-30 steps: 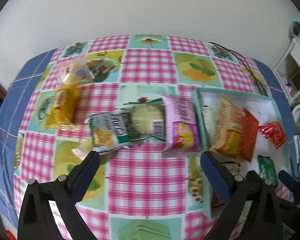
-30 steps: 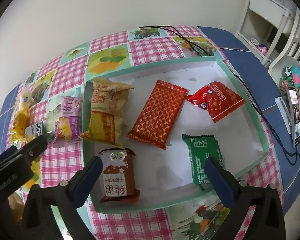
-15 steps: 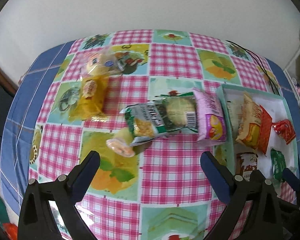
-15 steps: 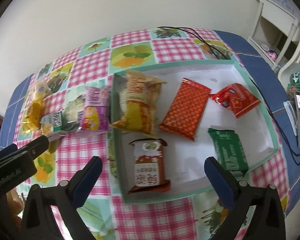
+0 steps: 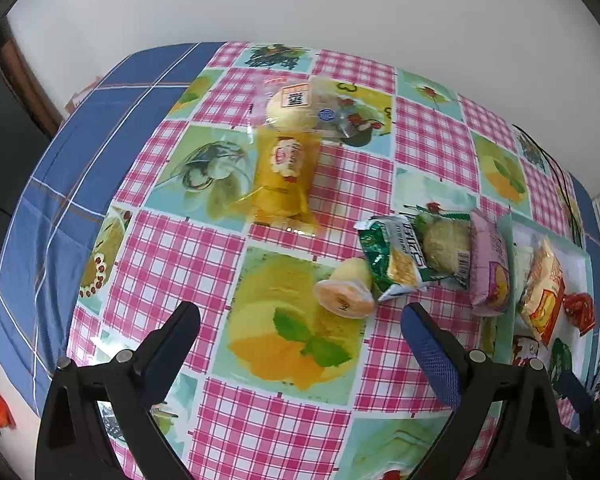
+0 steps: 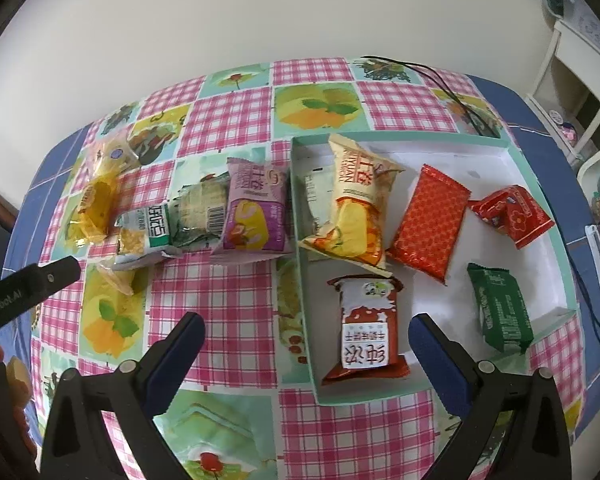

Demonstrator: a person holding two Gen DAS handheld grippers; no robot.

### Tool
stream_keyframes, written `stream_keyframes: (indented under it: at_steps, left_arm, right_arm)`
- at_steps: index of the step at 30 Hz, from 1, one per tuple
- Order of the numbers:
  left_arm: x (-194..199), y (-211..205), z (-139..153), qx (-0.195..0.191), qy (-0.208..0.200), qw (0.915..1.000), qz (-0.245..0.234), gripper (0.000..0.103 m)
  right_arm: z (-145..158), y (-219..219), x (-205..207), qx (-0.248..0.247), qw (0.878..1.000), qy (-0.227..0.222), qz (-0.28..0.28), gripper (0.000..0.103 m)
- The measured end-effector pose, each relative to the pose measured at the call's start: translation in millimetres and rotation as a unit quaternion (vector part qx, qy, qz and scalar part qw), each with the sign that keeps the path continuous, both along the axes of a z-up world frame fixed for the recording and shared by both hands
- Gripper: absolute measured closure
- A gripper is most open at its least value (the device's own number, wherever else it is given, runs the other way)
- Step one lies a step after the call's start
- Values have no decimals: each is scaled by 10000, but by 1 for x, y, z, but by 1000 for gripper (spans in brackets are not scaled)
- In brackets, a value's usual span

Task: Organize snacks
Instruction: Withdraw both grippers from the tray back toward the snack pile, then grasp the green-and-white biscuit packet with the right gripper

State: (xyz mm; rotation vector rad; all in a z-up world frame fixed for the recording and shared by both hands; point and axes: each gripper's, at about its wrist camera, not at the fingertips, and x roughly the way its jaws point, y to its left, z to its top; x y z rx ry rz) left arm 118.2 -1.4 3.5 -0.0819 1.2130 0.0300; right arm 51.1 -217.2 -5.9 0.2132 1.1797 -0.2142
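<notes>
A shallow teal-rimmed white box holds several snack packs: a yellow bag, an orange-red pack, a red pack, a green pack and a brown pack. Loose on the tablecloth lie a purple bag, a green-white pack, a jelly cup, a yellow pack and a clear-wrapped bun. My left gripper is open and empty, just in front of the jelly cup. My right gripper is open and empty, over the box's left wall.
A black cable runs along the table's far right. White furniture stands right of the table. The blue table edge curves on the left. The left gripper's body shows at the lower left of the right wrist view.
Both grippers have shifted left over the table. In the left view the loose snacks now sit further right. In the right view the box moved right. Both stayed open.
</notes>
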Motion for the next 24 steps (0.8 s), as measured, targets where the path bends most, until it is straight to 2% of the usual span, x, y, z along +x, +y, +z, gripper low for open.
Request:
stream_keyframes:
  at_steps: [11,17,24]
  left_arm:
    - [7,6,-7,-120,71,9999,98,3]
    - [18,18,-23,-132,239,9994,231,3]
    - [31,36,-27,-209,237,9986,435,3]
  right_arm:
    - [-3,19,11,285,9993,-198,153,0]
    - [-13,34,24,438,9986,-230,197,0]
    - [-24,57,45,537,9977,-298,279,1]
